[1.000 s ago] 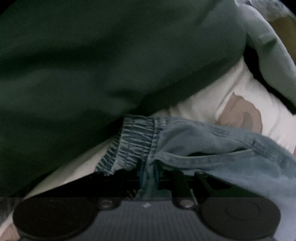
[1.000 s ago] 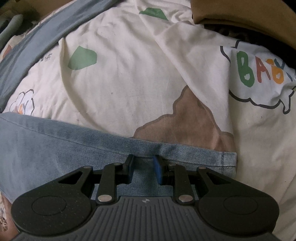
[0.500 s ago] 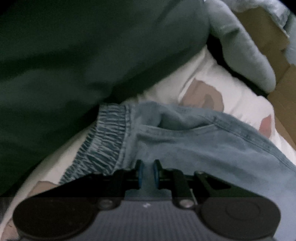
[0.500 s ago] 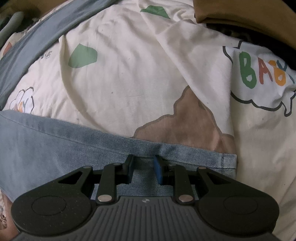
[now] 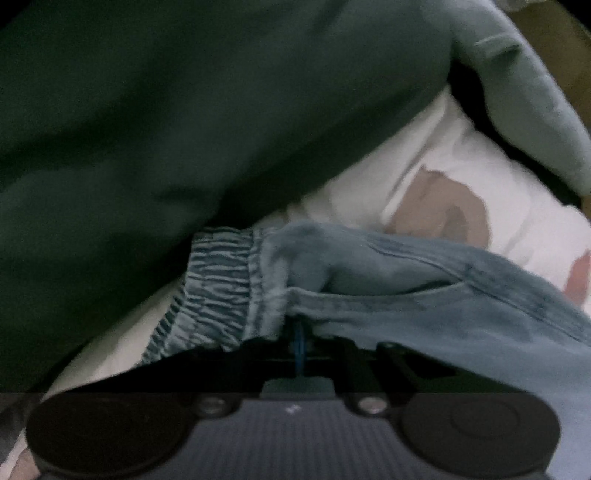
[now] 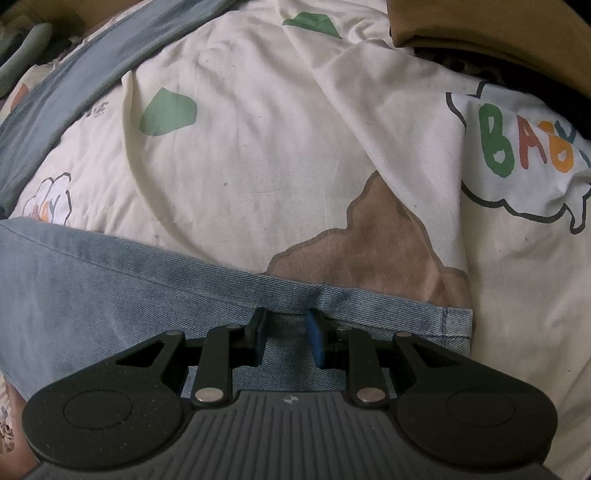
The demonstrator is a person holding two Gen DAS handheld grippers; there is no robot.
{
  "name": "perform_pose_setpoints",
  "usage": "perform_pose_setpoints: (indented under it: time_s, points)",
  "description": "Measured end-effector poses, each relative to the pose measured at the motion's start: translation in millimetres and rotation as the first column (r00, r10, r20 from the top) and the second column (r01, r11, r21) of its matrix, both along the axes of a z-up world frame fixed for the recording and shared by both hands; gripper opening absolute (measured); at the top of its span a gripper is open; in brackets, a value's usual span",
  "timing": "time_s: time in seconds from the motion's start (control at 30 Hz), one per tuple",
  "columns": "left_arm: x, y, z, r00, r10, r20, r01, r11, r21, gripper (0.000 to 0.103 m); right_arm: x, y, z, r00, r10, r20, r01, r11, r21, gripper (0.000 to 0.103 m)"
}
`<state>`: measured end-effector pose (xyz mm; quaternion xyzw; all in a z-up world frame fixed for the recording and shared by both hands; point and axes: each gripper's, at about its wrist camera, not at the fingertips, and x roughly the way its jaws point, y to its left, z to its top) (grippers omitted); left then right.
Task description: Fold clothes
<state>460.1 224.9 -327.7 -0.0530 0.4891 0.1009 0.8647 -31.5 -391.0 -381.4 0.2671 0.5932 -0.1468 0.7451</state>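
Light blue jeans lie on a cream printed bed sheet. Their elastic waistband is bunched just left of my left gripper. That gripper is shut, its blue pads pinching a lifted fold of denim beside the waistband. In the right wrist view a jeans leg runs across to its hem. My right gripper points down onto that leg near the hem. Its pads stand apart, with flat denim showing between them and a small pucker at the tips.
A large dark green garment fills the upper left of the left wrist view, with a pale grey-green sleeve at the right. A brown cloth and a grey-blue band border the sheet.
The left gripper's pads have come together on the denim, and the fabric by the waistband now rises in a fold over them. The right gripper and the jeans leg look the same.
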Motion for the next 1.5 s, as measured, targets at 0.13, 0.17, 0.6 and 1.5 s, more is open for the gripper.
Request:
perform_pose_setpoints:
  time_s: [0.13,0.17,0.6,1.5]
  points:
    - [-9.4,-19.1,19.1,0.994,-0.106,0.030,0.107,0.993,-0.055,0.007,-0.9,-0.9,0.0,1.000,0.001,0.008,-0.001,1.000,0.002,0.030]
    - [-9.9,-24.9,21.9,0.991,-0.128,0.033,0.130,0.989,-0.067,0.007,-1.3,-0.9,0.0,1.000,0.001,0.010,-0.001,1.000,0.002,0.029]
    - [12.5,-104.6,-10.7,0.953,-0.304,-0.002,0.303,0.951,-0.053,0.006,-4.3,0.7,-0.8,1.000,-0.012,0.020,0.012,1.000,-0.003,0.030]
    - [40.3,-112.7,9.8,0.938,-0.267,0.220,0.267,0.963,0.029,0.002,0.6,3.2,-0.6,0.999,-0.032,0.006,0.032,0.999,-0.021,0.030]
